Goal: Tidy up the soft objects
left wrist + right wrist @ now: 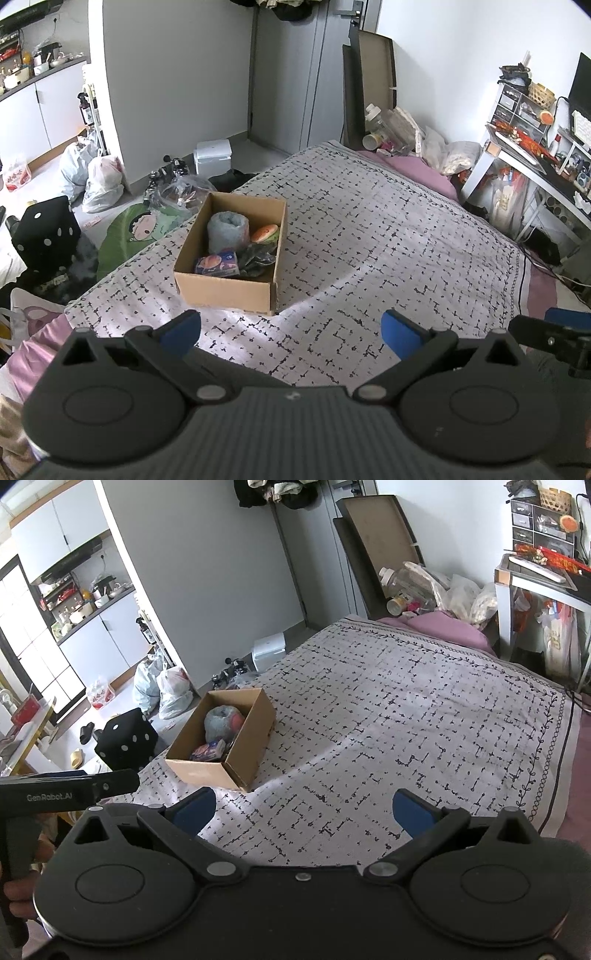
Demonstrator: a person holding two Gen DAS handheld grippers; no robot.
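A cardboard box (pixel 225 291) stands on the patterned bedspread (pixel 388 240), near the bed's left edge. In it lie a rolled grey towel (pixel 226 229), an orange plush toy (pixel 264 233), a purple tissue pack (pixel 218 266) and a dark bundle (pixel 256 260). The box also shows in the right wrist view (pixel 245 749), with the grey towel (pixel 221 722) and tissue pack (pixel 208 752) inside. My left gripper (pixel 291 330) is open and empty, held above the bed short of the box. My right gripper (pixel 304 812) is open and empty, to the right of the box.
A black dotted cube (pixel 46 232) and a green cushion (pixel 129 232) sit on the floor left of the bed. Plastic bags (pixel 101 181) and a white box (pixel 213 156) lie beyond. A cluttered desk (pixel 535 147) stands at the right. A pink pillow (pixel 417 168) lies at the bed's far end.
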